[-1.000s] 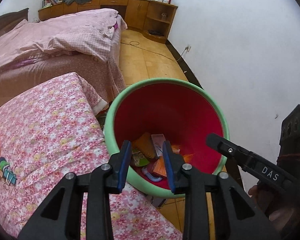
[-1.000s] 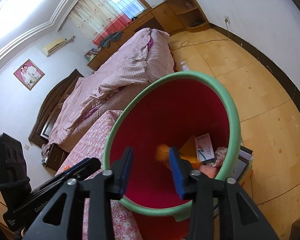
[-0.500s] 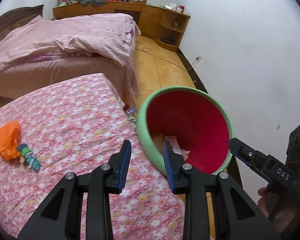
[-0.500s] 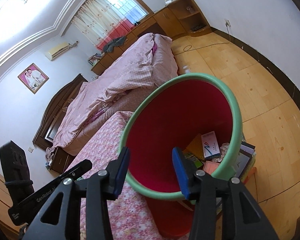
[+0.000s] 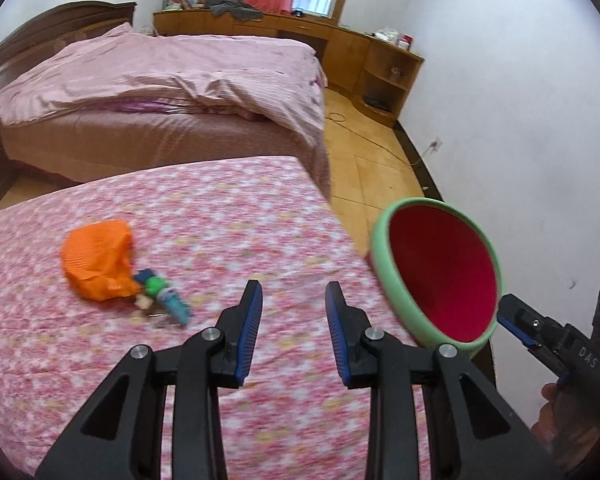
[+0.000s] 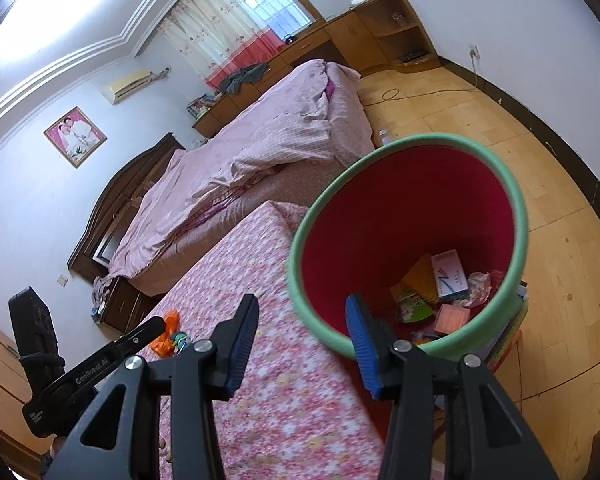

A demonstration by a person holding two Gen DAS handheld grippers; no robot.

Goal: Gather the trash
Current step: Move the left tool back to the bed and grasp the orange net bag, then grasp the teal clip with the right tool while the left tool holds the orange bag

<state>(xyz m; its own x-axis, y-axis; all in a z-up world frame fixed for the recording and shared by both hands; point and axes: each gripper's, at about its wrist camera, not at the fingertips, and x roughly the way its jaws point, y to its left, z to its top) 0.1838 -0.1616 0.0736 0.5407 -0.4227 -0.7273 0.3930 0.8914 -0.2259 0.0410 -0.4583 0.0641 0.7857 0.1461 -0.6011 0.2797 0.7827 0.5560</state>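
Looking along the left tongs (image 5: 294, 330) in the left wrist view, both blue-padded fingers hang spread over a pink floral cloth surface (image 5: 220, 220), with only cloth in the gap between them. Their jaws have just been opening. At about ten o'clock from the fingertips, an orange crumpled wrapper (image 5: 96, 266) lies on the cloth. Touching its lower right edge sits a small cluster of coloured clips (image 5: 160, 296), blurred, so their details cannot be made out. At about two o'clock stands the trash bin (image 5: 438, 276), red inside with a pale green rim, just beside the right edge of the floral surface. At three o'clock the tip of the right tongs (image 5: 518, 326) reaches in, close to the bin's rim. A bed (image 5: 180, 88) with a pink cover fills the top of the picture at twelve o'clock.

Looking along the right tongs (image 6: 302, 344) in the right wrist view, its fingers are also spread and grip nothing; these jaws have likewise just been opening. The trash bin (image 6: 518, 216) sits at one o'clock, and its green rim passes behind the right finger. Inside lie a small white box (image 6: 450, 274), orange and green papers and other scraps. At nine o'clock the left tongs (image 6: 156, 325) point toward the orange wrapper (image 6: 168, 334) on the floral surface (image 6: 300, 420).
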